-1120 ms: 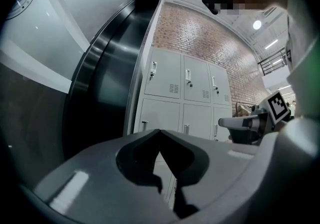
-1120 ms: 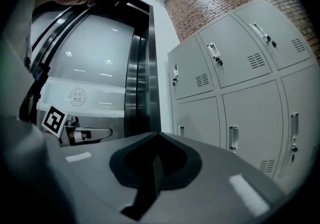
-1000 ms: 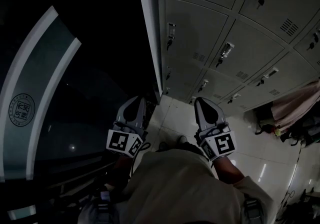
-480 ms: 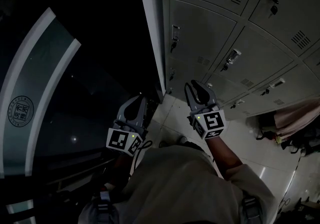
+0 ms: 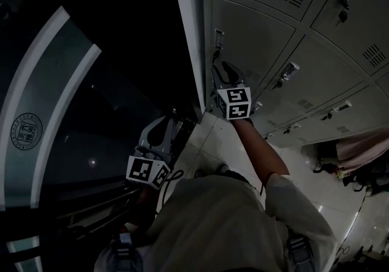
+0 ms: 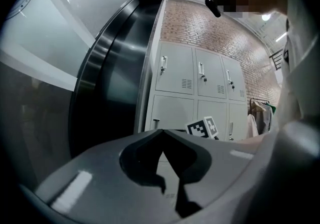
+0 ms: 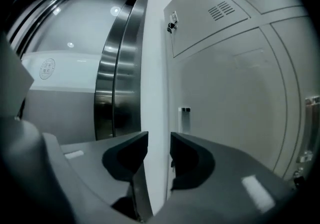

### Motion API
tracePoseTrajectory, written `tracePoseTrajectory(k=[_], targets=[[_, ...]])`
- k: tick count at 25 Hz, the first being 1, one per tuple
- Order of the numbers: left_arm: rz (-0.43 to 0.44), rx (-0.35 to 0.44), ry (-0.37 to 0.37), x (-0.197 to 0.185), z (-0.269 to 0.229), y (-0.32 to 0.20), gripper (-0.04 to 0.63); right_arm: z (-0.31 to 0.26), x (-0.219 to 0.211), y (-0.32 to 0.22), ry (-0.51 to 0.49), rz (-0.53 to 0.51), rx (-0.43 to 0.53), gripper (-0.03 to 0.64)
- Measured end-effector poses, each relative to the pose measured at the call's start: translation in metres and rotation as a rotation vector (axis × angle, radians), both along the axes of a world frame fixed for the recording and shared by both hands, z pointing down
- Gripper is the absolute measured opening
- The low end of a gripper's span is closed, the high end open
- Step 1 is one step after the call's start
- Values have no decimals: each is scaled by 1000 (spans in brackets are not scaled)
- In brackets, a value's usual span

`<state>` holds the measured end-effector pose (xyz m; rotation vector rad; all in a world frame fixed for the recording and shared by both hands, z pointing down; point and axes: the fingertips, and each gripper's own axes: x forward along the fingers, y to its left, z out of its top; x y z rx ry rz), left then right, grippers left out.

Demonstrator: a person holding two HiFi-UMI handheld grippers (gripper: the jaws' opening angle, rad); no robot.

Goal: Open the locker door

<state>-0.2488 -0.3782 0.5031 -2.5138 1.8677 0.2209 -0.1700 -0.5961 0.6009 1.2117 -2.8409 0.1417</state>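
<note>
The grey locker door (image 5: 258, 31) is the leftmost one of its row and stands closed, with a small latch handle (image 5: 217, 40) near its left edge. My right gripper (image 5: 222, 70) is raised in front of that door, just below the handle. In the right gripper view its jaws are opening, with nothing between them (image 7: 159, 140); the handle (image 7: 184, 118) lies a little ahead and the door (image 7: 235, 93) fills the right side. My left gripper (image 5: 166, 122) hangs low by my waist, shut and empty (image 6: 161, 132).
More closed lockers (image 5: 340, 52) with keys run to the right. A dark curved wall panel with a round emblem (image 5: 24, 134) stands left of the locker bank. Clothes and bags (image 5: 358, 149) hang at the right over the pale tiled floor (image 5: 213, 143).
My right gripper has risen from near waist height up to the leftmost locker door's handle, and its jaws have parted. The left gripper has hardly moved.
</note>
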Motion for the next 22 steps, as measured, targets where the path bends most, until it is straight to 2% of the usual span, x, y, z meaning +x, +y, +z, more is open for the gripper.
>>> tracePoseTrajectory(k=[2,5,14,18,22], targets=[[-13,-8,0,-6,2,2,12,9,-11,-20,26,11,-15,128],[-27,-19,1,-11,7,4,12,24,-24,-49,58,23,-57,202],[-71,-39,16,-31,19,7,12,34,-41,-97,113,82,-108,197],[-89,-32,23,-38,19,6,12,36,-47,-108,120,96,-99,173],[-88,-55,27,-39,27,4,12,37,-50,-110,124,124,-94,179]])
